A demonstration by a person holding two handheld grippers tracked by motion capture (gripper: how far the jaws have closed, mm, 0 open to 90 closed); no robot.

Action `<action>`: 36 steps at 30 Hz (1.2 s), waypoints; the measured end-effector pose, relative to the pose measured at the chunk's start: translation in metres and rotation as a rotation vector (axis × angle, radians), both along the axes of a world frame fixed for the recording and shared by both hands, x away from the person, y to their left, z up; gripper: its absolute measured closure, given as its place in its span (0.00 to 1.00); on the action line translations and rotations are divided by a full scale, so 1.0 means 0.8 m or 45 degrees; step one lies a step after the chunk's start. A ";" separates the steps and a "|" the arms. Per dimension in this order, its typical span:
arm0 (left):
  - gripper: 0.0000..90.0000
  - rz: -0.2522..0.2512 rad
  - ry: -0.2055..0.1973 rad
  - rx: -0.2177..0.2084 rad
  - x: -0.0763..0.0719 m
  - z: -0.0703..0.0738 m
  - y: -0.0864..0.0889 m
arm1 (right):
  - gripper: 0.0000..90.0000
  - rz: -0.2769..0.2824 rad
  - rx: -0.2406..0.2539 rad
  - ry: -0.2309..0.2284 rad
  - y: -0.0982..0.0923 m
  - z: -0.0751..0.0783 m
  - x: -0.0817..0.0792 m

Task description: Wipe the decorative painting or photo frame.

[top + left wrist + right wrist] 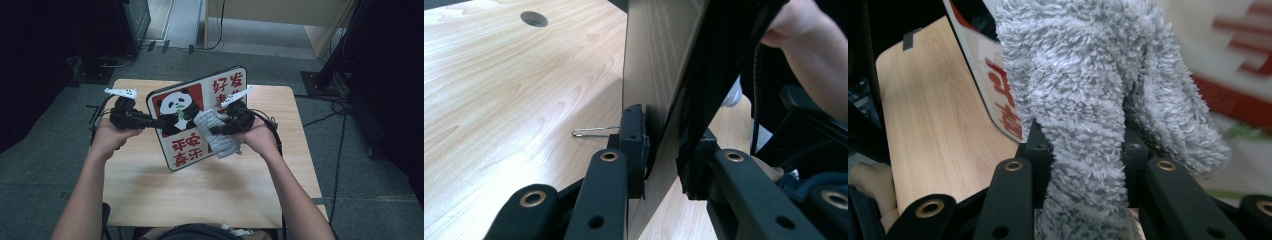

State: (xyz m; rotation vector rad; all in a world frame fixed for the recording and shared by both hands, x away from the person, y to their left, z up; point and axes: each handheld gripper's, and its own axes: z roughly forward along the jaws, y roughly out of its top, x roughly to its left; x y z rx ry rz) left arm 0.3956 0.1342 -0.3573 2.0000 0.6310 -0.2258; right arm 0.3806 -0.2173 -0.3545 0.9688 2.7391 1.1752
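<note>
Wooden table (210, 190): sign (180, 107) clamped upright by left gripper (159, 123); cloth (220, 142) pinched in right gripper (216, 131), wiping judged underway.

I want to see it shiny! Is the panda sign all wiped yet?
Not yet. Done: the left gripper has the sign clamped by its edge and propped up off the table. In hand: the right gripper holds a grey cloth against the sign's face, beside the panda. Left: I can't tell how much is clean already, so wiping probably goes on.
</note>
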 end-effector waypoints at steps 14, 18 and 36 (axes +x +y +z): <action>0.85 -0.002 -0.003 0.002 0.000 0.000 0.000 | 0.76 0.009 0.002 -0.070 0.014 0.069 0.011; 0.85 0.003 0.000 -0.003 0.000 0.000 0.000 | 0.76 0.019 -0.009 -0.096 0.019 0.086 0.012; 0.84 -0.016 -0.003 -0.014 0.001 -0.001 0.001 | 0.76 0.045 -0.051 -0.188 0.057 0.140 0.027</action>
